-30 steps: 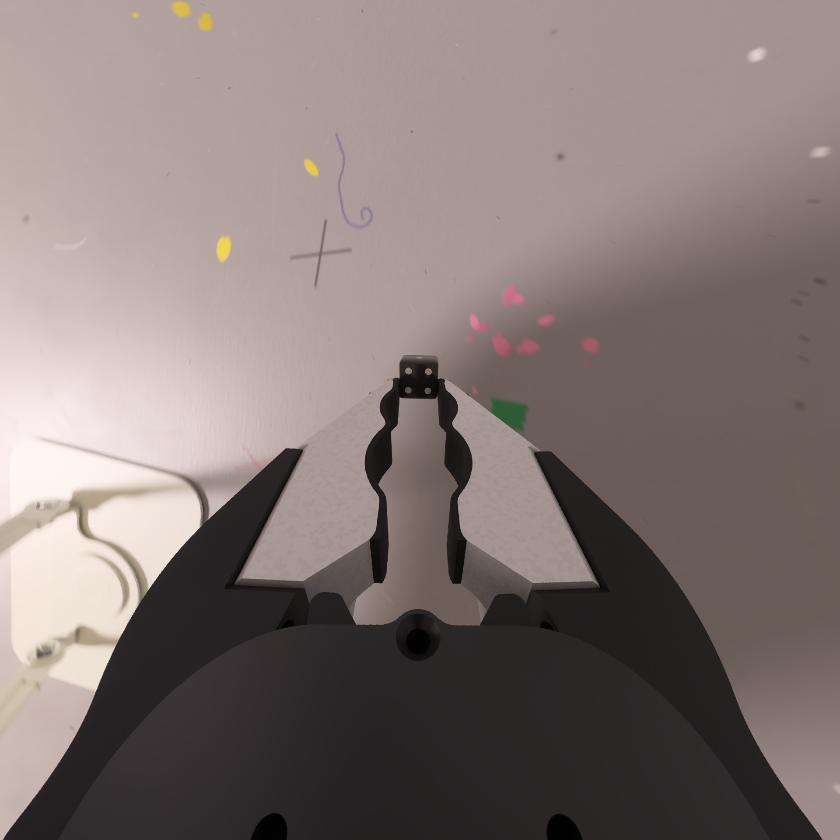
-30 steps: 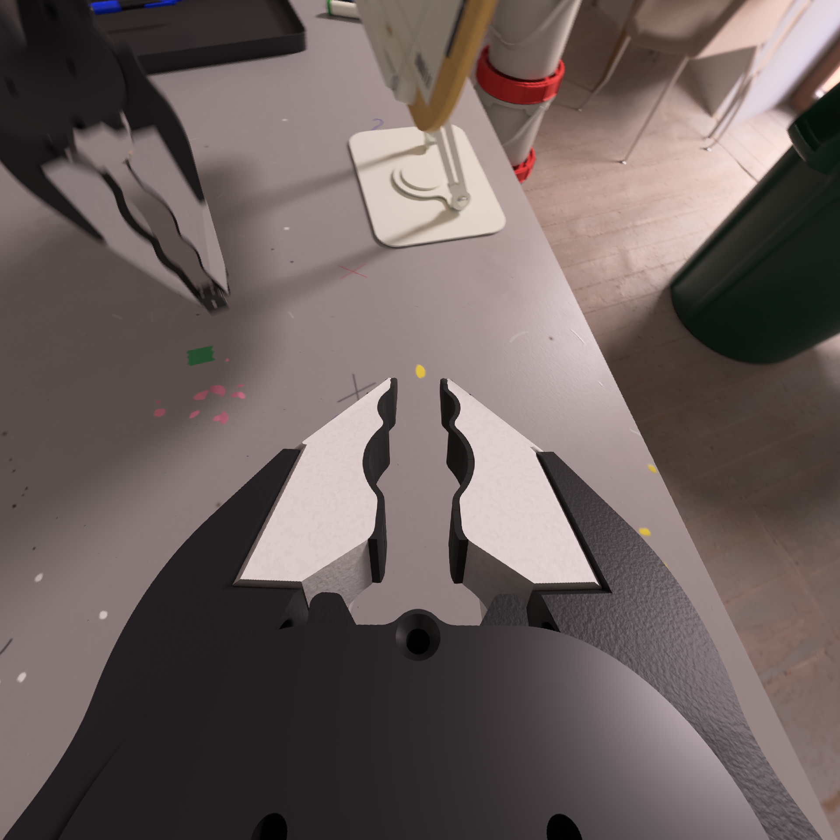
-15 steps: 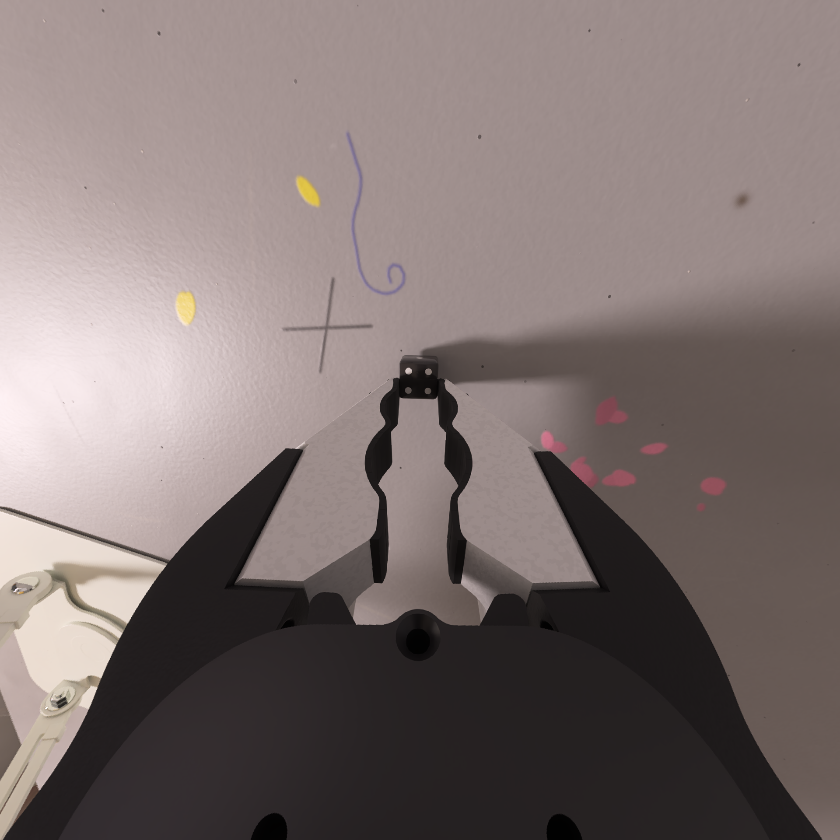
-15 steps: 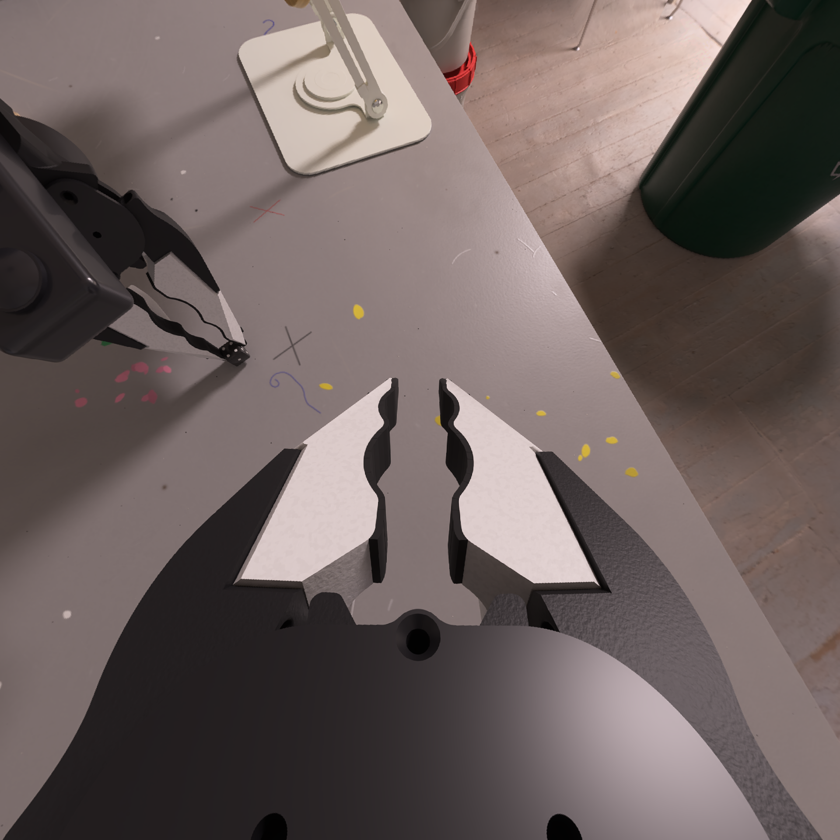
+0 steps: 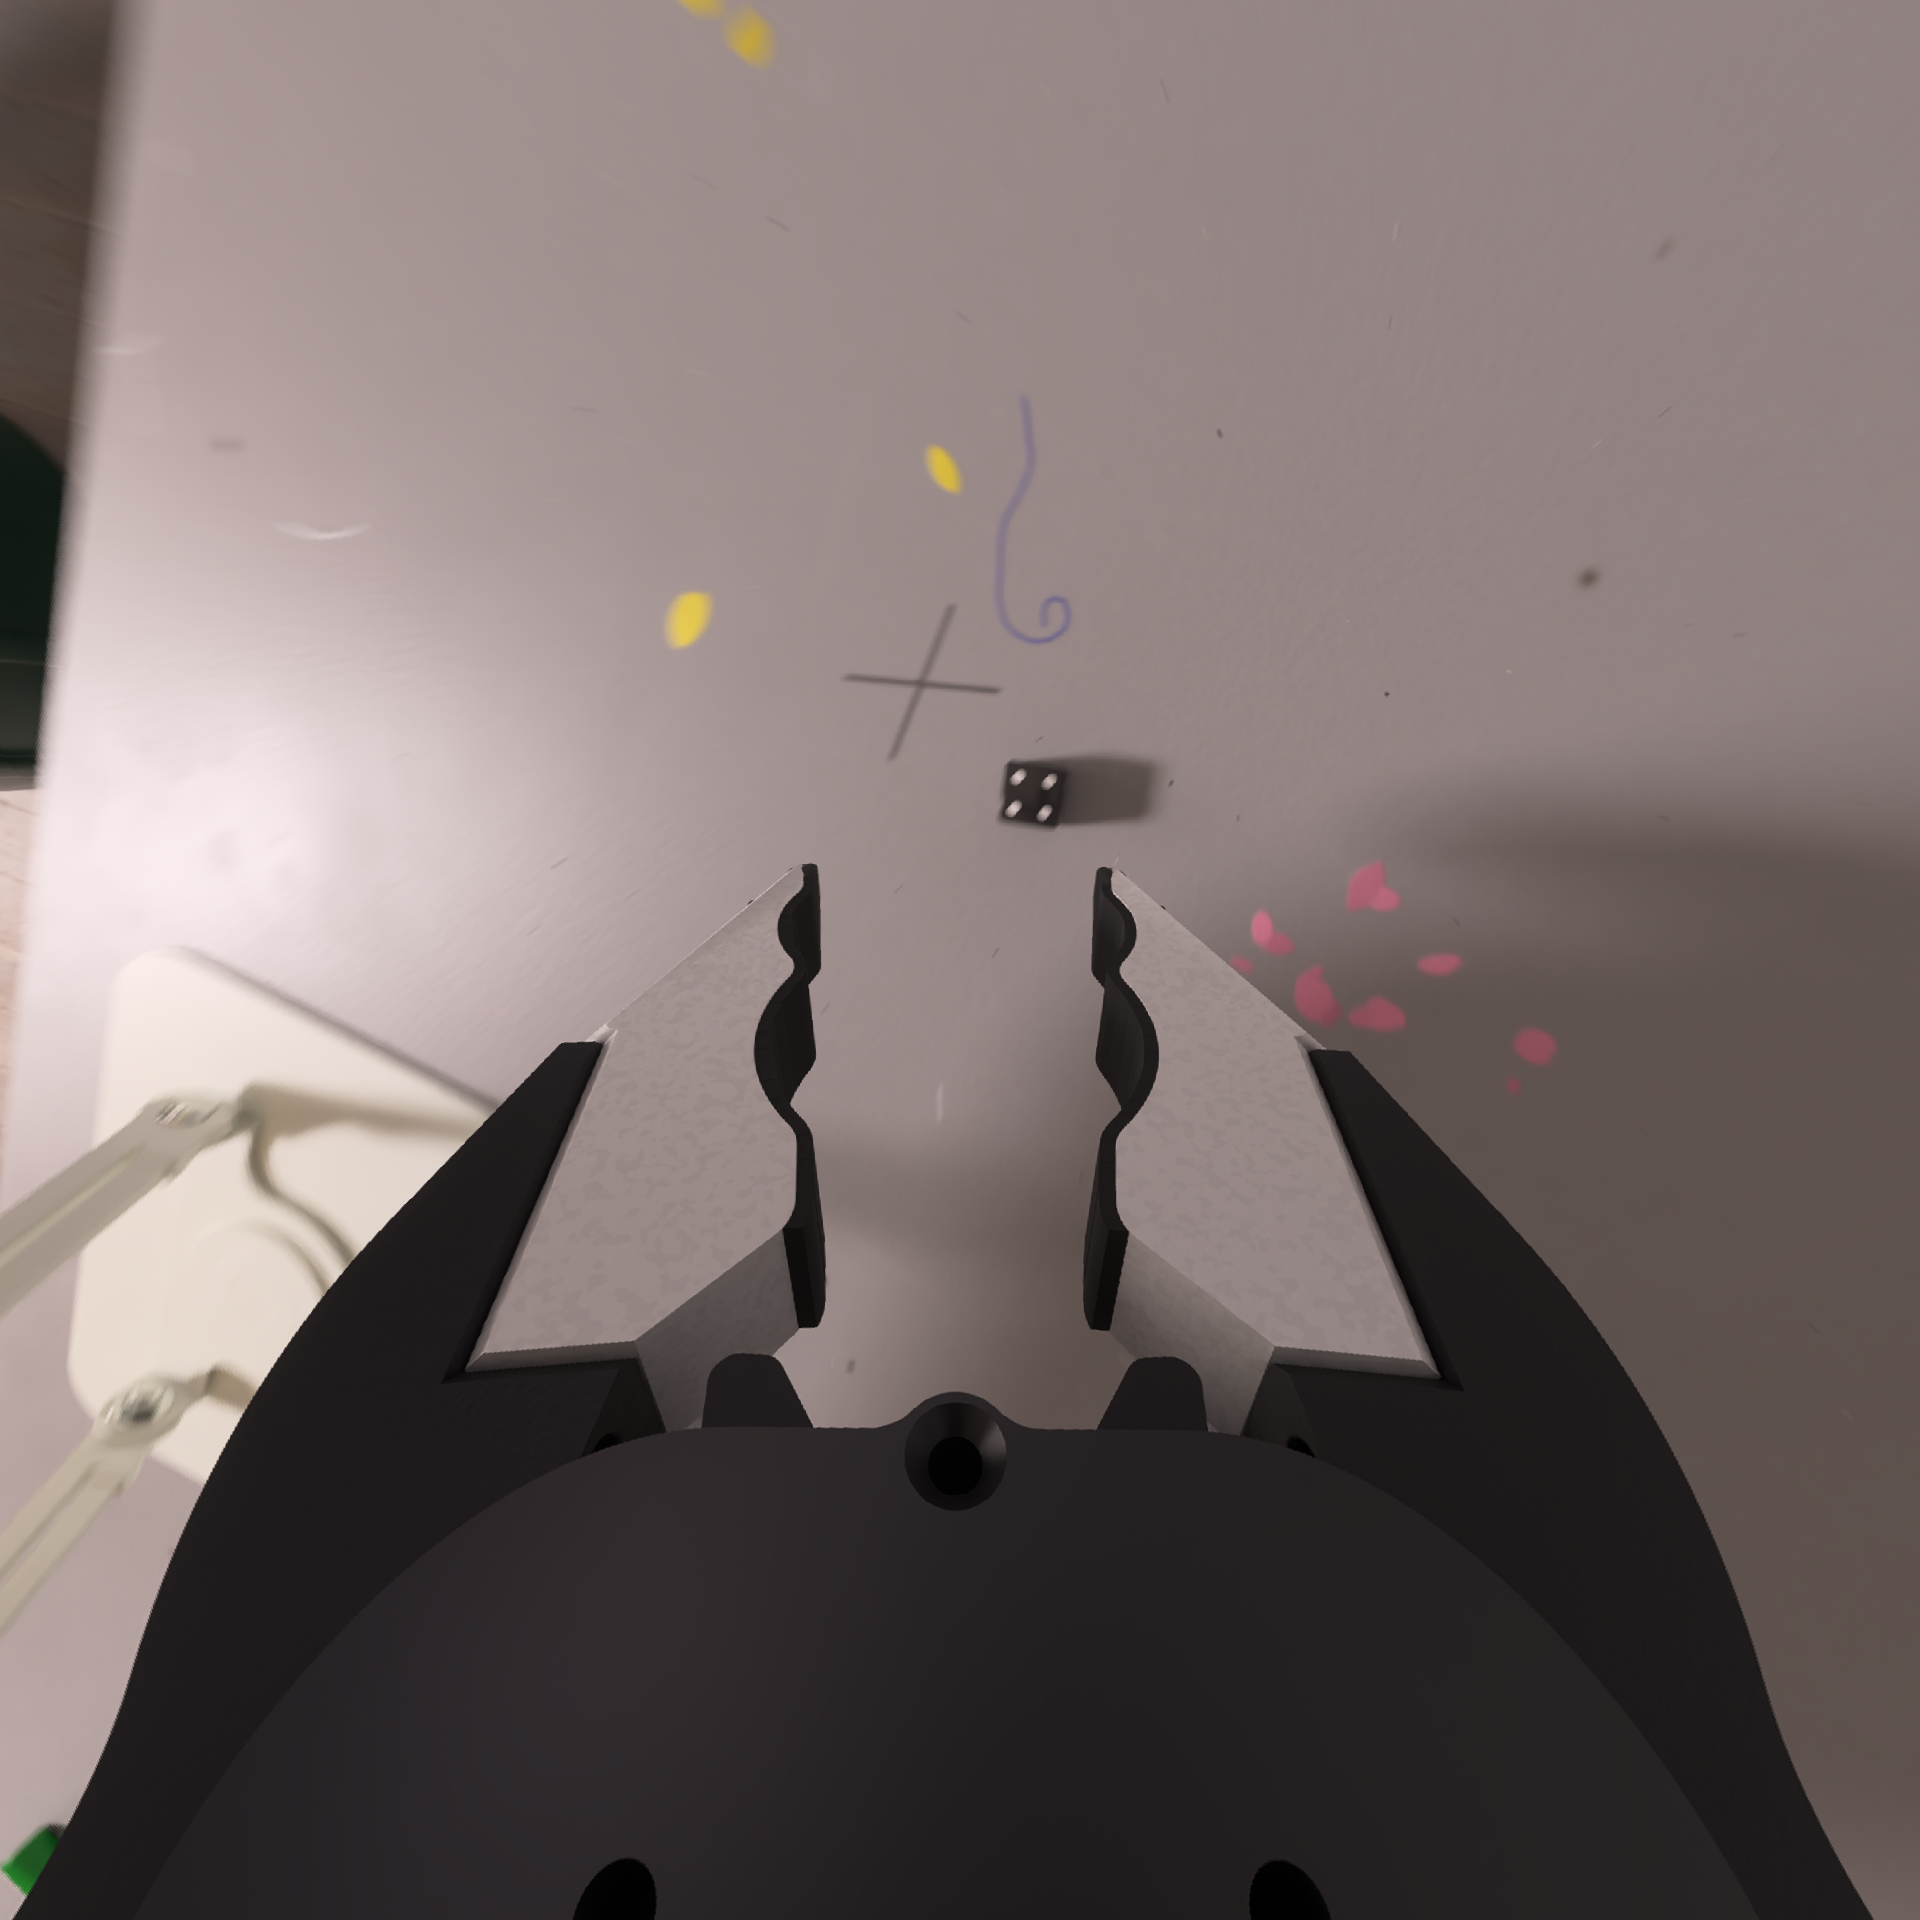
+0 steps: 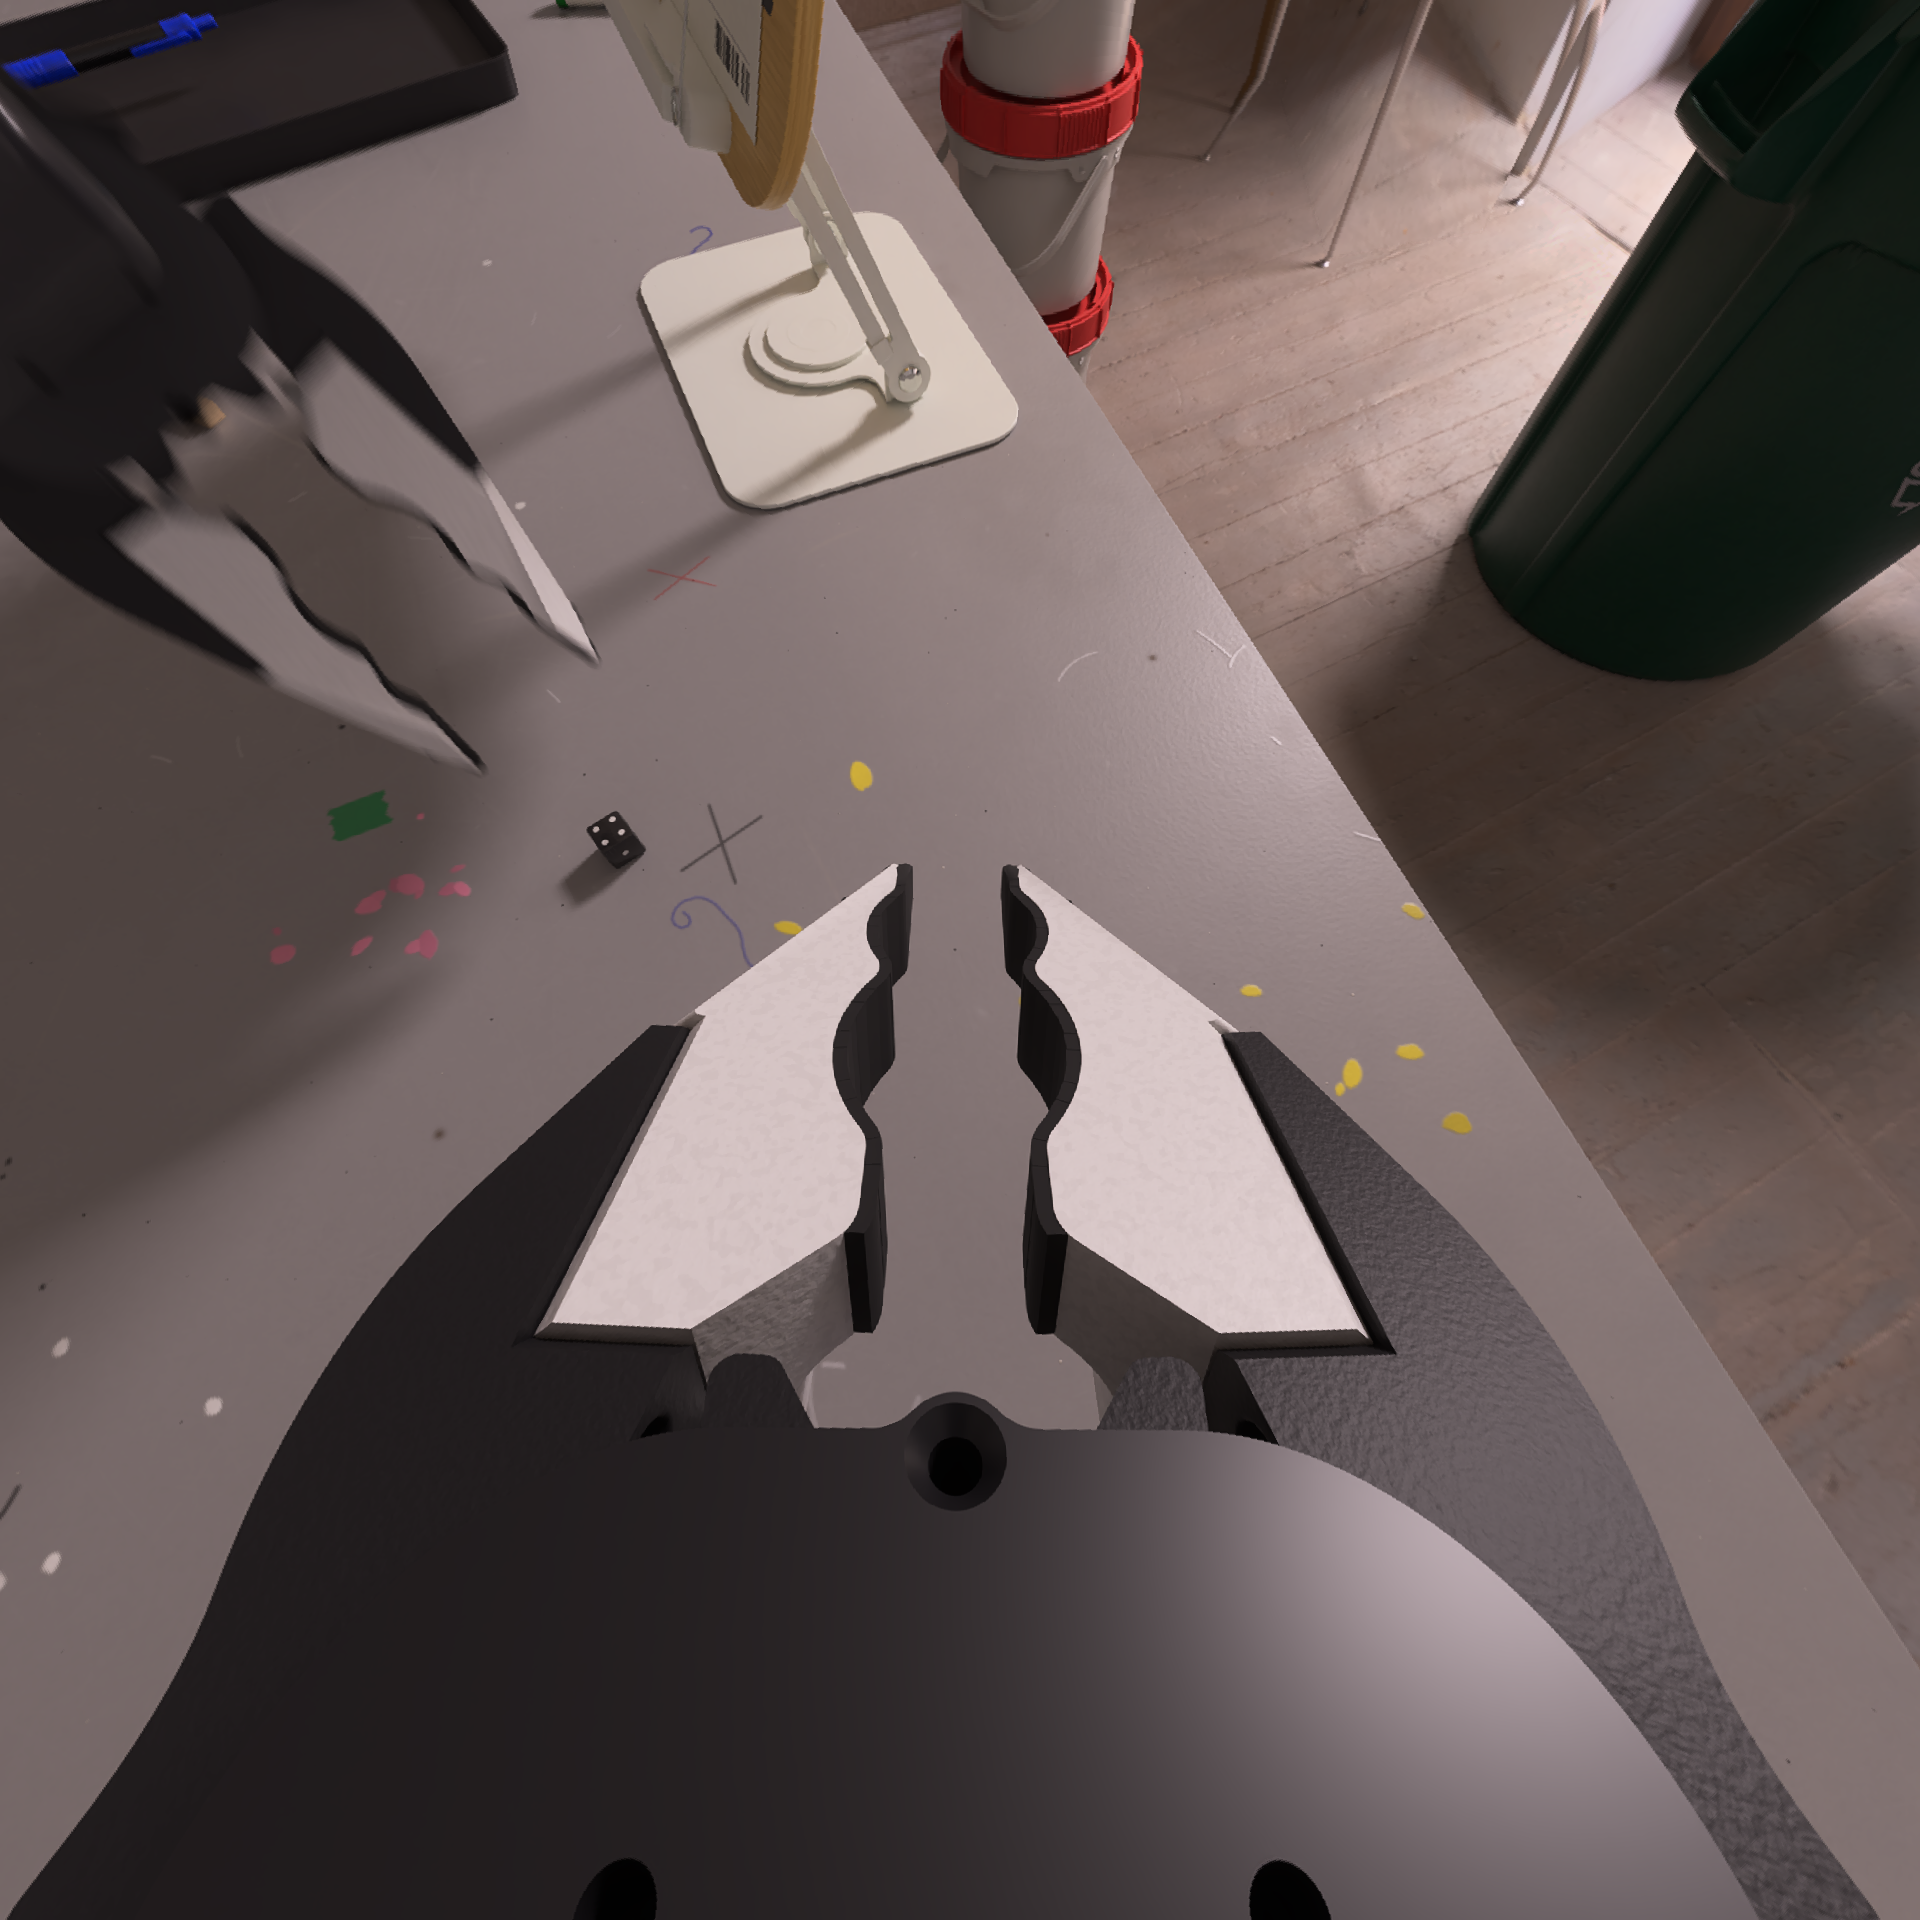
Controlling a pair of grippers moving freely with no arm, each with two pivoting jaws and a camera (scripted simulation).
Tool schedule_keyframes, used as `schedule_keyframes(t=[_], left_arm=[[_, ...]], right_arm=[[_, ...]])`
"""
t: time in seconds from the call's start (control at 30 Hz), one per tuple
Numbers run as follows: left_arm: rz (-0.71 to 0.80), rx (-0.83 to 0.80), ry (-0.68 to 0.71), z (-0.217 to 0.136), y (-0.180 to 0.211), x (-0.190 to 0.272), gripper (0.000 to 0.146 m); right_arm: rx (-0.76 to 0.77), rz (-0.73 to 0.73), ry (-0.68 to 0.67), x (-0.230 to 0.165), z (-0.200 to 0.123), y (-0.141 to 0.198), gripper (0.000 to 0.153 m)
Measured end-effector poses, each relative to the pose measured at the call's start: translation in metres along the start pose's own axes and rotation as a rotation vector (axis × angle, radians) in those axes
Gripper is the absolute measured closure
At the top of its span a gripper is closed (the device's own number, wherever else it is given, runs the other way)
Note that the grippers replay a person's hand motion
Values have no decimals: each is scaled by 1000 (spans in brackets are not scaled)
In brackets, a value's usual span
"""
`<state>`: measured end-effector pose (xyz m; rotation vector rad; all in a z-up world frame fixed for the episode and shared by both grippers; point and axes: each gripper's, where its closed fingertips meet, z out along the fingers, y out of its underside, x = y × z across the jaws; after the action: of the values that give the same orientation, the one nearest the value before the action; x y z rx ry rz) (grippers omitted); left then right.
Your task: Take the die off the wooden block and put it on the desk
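The black die (image 5: 1032,794) lies on the grey desk (image 5: 1455,364), resting flat with a four-pip face towards the left wrist camera and nothing gripping it; in the right wrist view the same die (image 6: 615,837) sits just beside the pencilled cross mark (image 6: 721,843), on the side away from the desk's edge. Taking that cross as the landmark, the blue squiggle (image 6: 710,923) lies just on the near side of it, a yellow fleck (image 6: 860,775) a little beyond it towards the desk edge, the pink flecks (image 6: 405,914) and the green patch (image 6: 360,815) past the die on the far side, and the cream lamp base (image 6: 826,358) well behind it. The left gripper (image 5: 956,883) hangs above the desk with its jaws wide apart and empty, the die just ahead of its fingertips and apart from them. The right gripper (image 6: 956,883) hovers near the cross, its jaws parted by a narrow gap and holding nothing. No wooden block shows in either view. The placing step looks complete: the die is down and free. The next move, as I judge it, calls only for the left gripper to draw away without brushing the die, which is small and light enough to be knocked.
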<state>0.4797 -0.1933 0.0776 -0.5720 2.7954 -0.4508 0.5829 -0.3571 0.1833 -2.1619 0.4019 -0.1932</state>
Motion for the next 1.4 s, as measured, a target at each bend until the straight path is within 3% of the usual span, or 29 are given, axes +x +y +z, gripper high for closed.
schedule_keyframes(t=[0.13,0.27,0.4,0.53,0.77,0.97,1.13,1.27,1.4], left_arm=[[-136,141,-87,-97,36,-33,92],[-350,27,-266,-174,154,-77,94],[-541,-243,-309,-198,293,-85,93],[-605,-300,-314,-187,362,-84,93],[-569,-283,-154,-137,392,-82,111],[-757,-266,-141,-105,389,-102,129],[-1106,-197,-36,-85,376,-99,131],[-1122,-296,-127,-82,386,-102,124],[-1150,-345,-124,-74,388,-99,117]], right_arm=[[8,6,-3,1,-2,1,136],[22,11,-5,3,-3,0,136],[24,4,-1,3,-1,-3,136],[21,-4,3,1,3,-6,136],[-2,3,-6,2,14,0,136],[-83,24,37,13,29,14,136],[-182,23,80,21,39,31,136],[-202,23,72,21,44,34,135],[-214,15,64,19,46,36,135]])
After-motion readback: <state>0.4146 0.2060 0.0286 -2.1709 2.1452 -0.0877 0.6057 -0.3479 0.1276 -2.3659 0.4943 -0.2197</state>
